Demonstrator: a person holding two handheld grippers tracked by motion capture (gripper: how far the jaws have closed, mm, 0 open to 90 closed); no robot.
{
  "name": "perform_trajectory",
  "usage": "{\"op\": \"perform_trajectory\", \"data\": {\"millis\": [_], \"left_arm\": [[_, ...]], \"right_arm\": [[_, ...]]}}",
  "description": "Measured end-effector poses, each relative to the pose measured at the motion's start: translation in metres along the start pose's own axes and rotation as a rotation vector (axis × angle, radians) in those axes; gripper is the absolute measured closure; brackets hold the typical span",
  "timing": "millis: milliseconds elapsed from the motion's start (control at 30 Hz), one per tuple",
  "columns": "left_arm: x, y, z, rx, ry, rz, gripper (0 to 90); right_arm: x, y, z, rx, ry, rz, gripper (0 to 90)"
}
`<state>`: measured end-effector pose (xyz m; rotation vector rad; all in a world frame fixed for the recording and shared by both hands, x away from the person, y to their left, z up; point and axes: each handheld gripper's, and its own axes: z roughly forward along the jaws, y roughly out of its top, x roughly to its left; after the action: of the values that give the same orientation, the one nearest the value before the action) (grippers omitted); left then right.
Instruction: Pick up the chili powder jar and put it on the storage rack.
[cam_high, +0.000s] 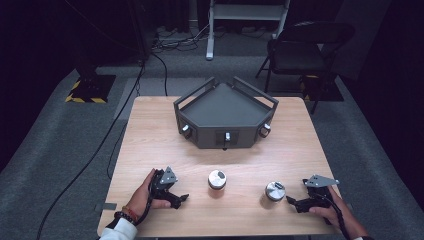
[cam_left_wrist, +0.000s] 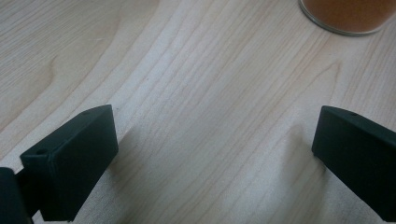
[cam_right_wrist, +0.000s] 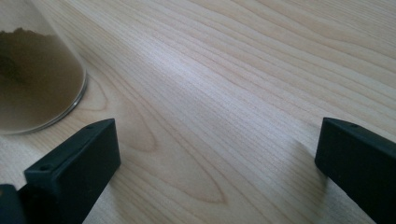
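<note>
Two small jars stand on the near half of the wooden table (cam_high: 150, 130), between the grippers: the left jar (cam_high: 217, 179), holding an orange-brown powder, and the right jar (cam_high: 274, 191), holding a darker brown one, each with a silvery lid. The left gripper (cam_high: 181, 198) rests low over the table in the person's left hand (cam_high: 145, 192), its jaws spread wide with nothing between them, the left jar near but apart. The right gripper (cam_high: 291, 200), in the right hand (cam_high: 332, 212), is likewise wide open and empty, just beside the right jar. Farther back, mid-table, sits a dark grey angular tray (cam_high: 225, 107) with railed sides and small knobs on its front faces. Beyond the table a black chair (cam_high: 300, 50) stands on grey carpet.
</note>
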<state>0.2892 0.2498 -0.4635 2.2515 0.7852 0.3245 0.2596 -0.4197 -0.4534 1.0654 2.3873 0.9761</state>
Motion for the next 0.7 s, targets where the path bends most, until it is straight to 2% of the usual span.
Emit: {"op": "perform_trajectory", "data": {"millis": [700], "left_arm": [[0.0000,-0.0001,-0.0003,0.000,-0.001,-0.001,0.1]], "right_arm": [[0.0003,-0.0025,-0.0020,-0.002,0.000,0.001,0.0]]}}
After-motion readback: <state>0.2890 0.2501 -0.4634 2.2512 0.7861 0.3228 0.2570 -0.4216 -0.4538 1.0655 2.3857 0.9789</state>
